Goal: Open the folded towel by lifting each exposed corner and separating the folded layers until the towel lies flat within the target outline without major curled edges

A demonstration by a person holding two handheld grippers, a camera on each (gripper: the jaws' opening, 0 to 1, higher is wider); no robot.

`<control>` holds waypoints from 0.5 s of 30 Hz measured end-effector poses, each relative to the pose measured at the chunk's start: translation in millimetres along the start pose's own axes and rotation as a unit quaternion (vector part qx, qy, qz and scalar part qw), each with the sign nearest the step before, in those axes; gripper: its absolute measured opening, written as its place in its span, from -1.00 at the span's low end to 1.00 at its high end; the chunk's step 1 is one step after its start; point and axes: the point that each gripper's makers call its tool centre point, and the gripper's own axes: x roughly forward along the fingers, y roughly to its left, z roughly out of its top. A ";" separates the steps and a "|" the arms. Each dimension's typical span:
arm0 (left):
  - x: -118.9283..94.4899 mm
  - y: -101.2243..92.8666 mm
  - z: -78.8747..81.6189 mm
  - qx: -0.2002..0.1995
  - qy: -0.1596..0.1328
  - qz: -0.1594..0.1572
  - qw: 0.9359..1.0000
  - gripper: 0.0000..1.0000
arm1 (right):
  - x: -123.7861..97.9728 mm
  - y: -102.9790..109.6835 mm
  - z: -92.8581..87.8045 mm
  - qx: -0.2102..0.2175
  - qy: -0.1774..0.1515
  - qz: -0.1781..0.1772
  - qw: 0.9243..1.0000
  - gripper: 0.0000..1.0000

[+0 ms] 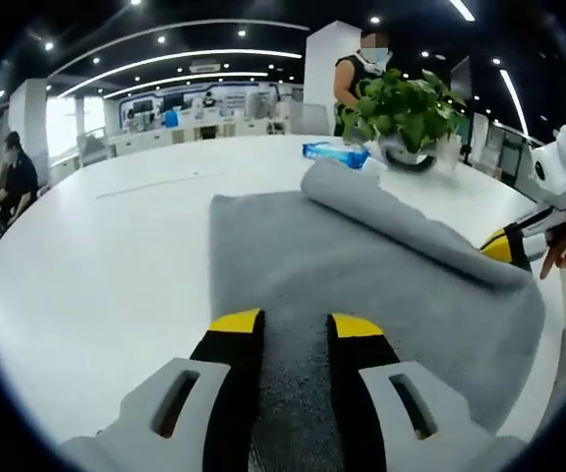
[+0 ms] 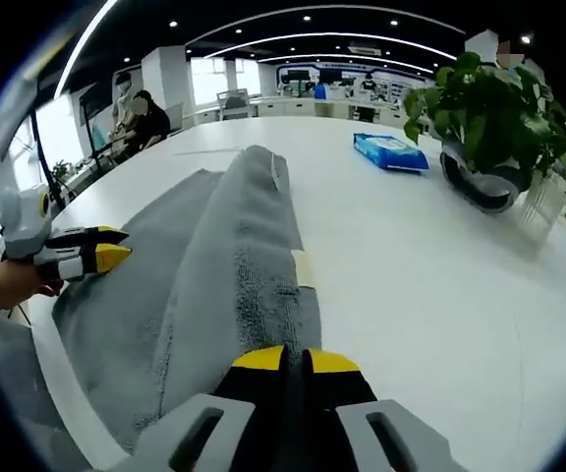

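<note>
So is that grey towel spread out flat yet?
No, partly open. The towel lies on the table, with one edge rolled over in a raised ridge; the right gripper is shut on it.

A: Report any legible text, labels, brands or numbers.
B: None legible. The blue packet [image 2: 390, 151] at 12 o'clock on the table [image 2: 440, 295] carries print too small to read; the far wall displays [image 1: 190, 98] are blurred.
</note>
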 end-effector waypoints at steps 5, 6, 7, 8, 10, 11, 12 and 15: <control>-5.2 5.2 -2.6 -0.004 -0.007 0.008 1.000 -0.49 | -4.1 -2.4 -4.5 0.000 -0.001 -0.003 1.000 -0.92; -6.0 5.9 -3.0 -0.005 -0.008 0.010 1.000 -0.49 | -5.1 -2.5 -5.2 0.001 -0.002 -0.005 1.000 -0.92; -6.6 6.8 -3.4 -0.006 -0.009 0.011 1.000 -0.49 | -5.5 -2.6 -5.6 0.001 -0.003 -0.005 1.000 -0.92; -7.1 7.3 -3.5 -0.006 -0.009 0.012 1.000 -0.50 | -6.2 -2.6 -6.1 0.000 -0.004 -0.006 1.000 -0.92; -8.1 8.4 -3.6 -0.007 -0.009 0.013 1.000 -0.50 | -6.8 -3.2 -6.7 0.000 -0.004 -0.009 1.000 -0.92; -8.9 9.4 -4.0 -0.008 -0.009 0.014 1.000 -0.50 | -7.4 -3.0 -7.2 0.000 -0.004 -0.010 1.000 -0.92; -9.5 9.9 -4.4 -0.008 -0.009 0.015 1.000 -0.50 | -8.1 -2.7 -7.8 -0.001 -0.005 -0.011 1.000 -0.92; -12.4 12.6 -6.0 -0.011 -0.012 0.018 1.000 -0.50 | -10.4 -3.1 -10.0 -0.004 -0.005 -0.014 1.000 -0.92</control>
